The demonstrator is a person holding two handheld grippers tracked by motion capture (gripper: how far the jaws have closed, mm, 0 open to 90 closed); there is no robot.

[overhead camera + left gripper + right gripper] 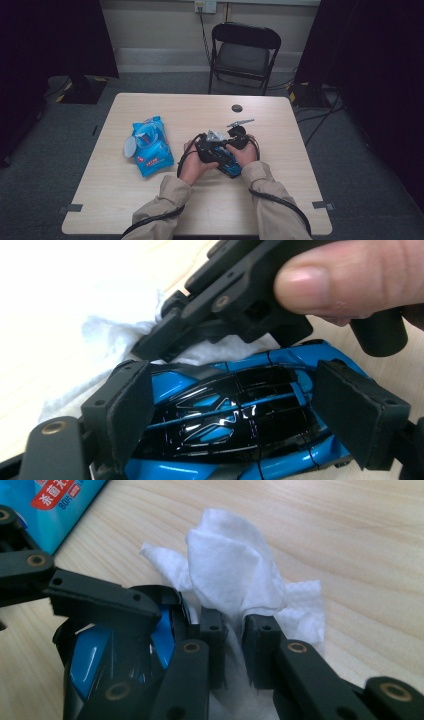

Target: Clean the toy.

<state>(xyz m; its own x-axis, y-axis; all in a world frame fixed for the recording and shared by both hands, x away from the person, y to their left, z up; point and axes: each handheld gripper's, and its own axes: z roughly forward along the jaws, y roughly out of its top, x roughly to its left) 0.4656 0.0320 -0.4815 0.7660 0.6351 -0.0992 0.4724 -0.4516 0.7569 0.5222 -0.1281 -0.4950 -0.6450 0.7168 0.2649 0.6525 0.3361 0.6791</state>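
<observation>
- Left gripper (235, 415) clamps a blue toy car (225, 415), pads against its sides.
- Right gripper (234, 650) pinches a white wipe (235, 570) beside the car.
- Wipes pack (151, 146) lies left, apart.
- Wooden table (150, 200); chair (243, 52) behind.
- Both hands meet mid-table.

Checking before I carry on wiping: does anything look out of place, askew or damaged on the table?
Nothing looks damaged or spilled. The left gripper clamps the blue toy car squarely, and the right gripper is shut on a crumpled white wipe beside the car. One small thing: the wipe pack lies with its lid flipped open.
</observation>
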